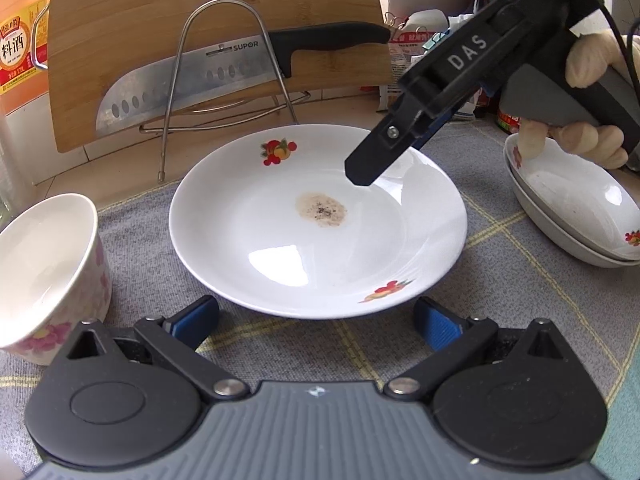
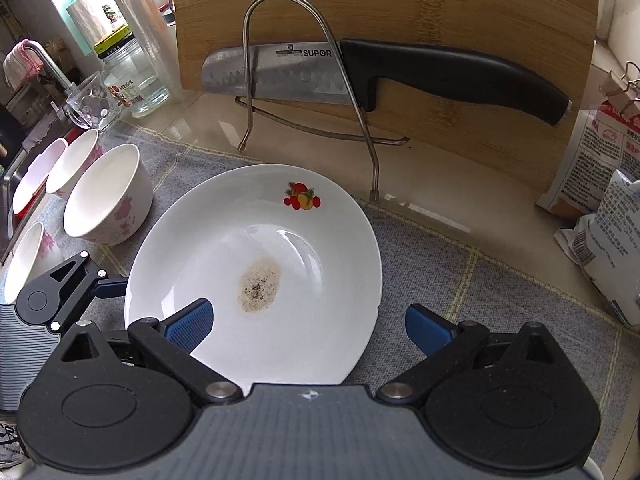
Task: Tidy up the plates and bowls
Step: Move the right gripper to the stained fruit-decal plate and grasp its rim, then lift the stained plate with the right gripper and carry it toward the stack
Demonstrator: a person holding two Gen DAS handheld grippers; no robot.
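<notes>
Left tool [image 1: 316, 320]: spread wide, nothing between the blue pads [image 1: 438, 326], low over the grey cloth [image 1: 520, 280], just short of the near rim of the plate [image 1: 280, 248]. Also visible at lower left of the right wrist view [image 2: 100, 284], mostly hidden behind the plate rim and the right tool's body.

Right tool [image 2: 308, 324]: spread wide, empty, hung above the plate [image 2: 320, 300]; left pad [image 2: 190, 324] over the plate's surface, right pad beyond its rim. Seen side-on in the left wrist view [image 1: 362, 170], tip over the far right part of the plate; fingers overlapping there, so spacing unreadable from that side. Held by a gloved hand [image 1: 588, 128], partly cut off at the frame edge.

Plate: white, fruit motifs on the rim, brown speckled stain [image 1: 321, 209] at centre, flat on the cloth in the middle of the bench. Near edge hidden under the right tool's body in the right wrist view.

Stacked plates [image 1: 576, 208]: two at least, right of the main plate, cropped by the frame; exact count unclear.

Floral bowl [image 1: 48, 272]: left of the plate, partly cut off. Four bowls [image 2: 108, 196] in the right wrist view, the outer ones clipped.

Behind: knife [image 1: 224, 76] across a wire rack [image 1: 224, 64], bamboo cutting board [image 1: 160, 8] upright behind both.
</notes>
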